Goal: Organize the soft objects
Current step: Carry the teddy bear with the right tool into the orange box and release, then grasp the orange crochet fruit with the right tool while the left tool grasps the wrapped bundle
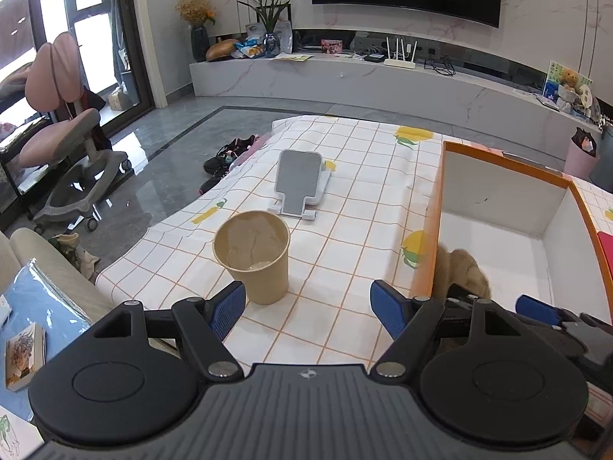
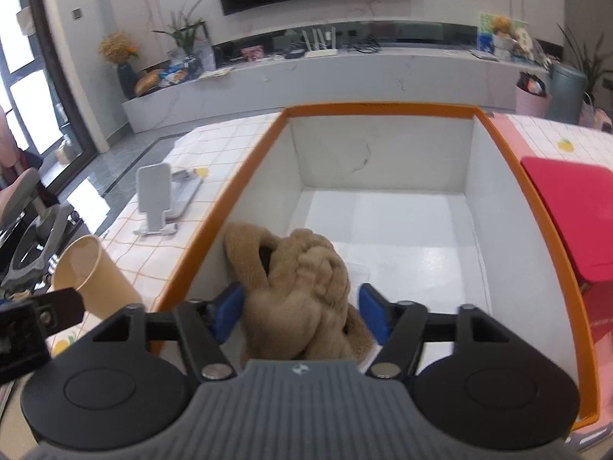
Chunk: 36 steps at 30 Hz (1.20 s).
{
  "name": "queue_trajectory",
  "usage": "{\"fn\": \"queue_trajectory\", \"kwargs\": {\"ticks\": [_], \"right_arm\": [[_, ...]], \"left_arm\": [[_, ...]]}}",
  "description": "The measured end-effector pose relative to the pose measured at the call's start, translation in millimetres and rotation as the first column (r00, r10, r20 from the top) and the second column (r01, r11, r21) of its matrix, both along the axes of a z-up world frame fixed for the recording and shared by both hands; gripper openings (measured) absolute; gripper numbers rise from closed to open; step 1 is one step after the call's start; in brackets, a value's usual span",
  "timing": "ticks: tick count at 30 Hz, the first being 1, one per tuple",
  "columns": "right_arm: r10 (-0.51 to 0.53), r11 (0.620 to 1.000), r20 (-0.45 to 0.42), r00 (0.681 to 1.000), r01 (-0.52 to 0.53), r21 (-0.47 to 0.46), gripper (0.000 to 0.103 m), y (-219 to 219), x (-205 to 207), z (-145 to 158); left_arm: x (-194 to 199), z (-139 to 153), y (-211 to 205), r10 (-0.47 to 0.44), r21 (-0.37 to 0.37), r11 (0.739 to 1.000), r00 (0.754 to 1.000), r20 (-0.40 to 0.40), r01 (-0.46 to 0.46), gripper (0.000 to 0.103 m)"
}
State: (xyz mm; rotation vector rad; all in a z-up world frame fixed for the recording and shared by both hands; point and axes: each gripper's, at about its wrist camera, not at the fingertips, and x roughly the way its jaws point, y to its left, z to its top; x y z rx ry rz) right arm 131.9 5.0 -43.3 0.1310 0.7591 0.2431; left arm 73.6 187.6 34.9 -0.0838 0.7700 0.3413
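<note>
Right hand-held gripper is seen spread apart inside the orange-rimmed box, its blue pads clear of the tan plush towel bunched between them at the box's near-left corner. Left hand-held gripper is held wide and empty over the checked desk. A paper cup stands at 11 o'clock. Farther off lies a grey phone stand. The box's floor beyond the towel is bare; a red lid is cut off at 3 o'clock.

bright daylight from left, fisheye-warped edges
</note>
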Motion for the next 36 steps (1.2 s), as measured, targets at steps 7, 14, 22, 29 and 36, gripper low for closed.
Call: {"fn": "queue_trajectory", "kwargs": {"ticks": [7,14,22,29,36], "right_arm": [[0.024,0.995,0.046,0.999,-0.028,0.094,0.09,-17,-15,16],[0.072,0.985,0.139,0.988,-0.093,0.148,0.094,-38,-38,42],[0.111,0.993,0.309,0.945,-0.114,-0.007,0.096,-68,-86,92],[0.047,0.976,0.357,0.933,0.033,-0.214,0.099,-144,-123,119],[-0.168,0.934,0.376,0.911,0.27,-0.235,0.1,-240,-134,116]], "left_arm": [[-7,7,4,0.017,-0.029,0.999,0.999,0.032,-0.016,0.087],[-18,28,2,-0.018,-0.069,0.997,0.995,0.103,0.025,0.087],[-31,58,-30,-0.068,-0.114,0.99,0.984,0.164,0.087,0.087],[-28,73,-97,-0.243,-0.166,0.946,0.949,0.198,0.277,0.087],[-15,51,-185,-0.409,-0.163,0.885,0.896,0.173,0.435,0.087]]}}
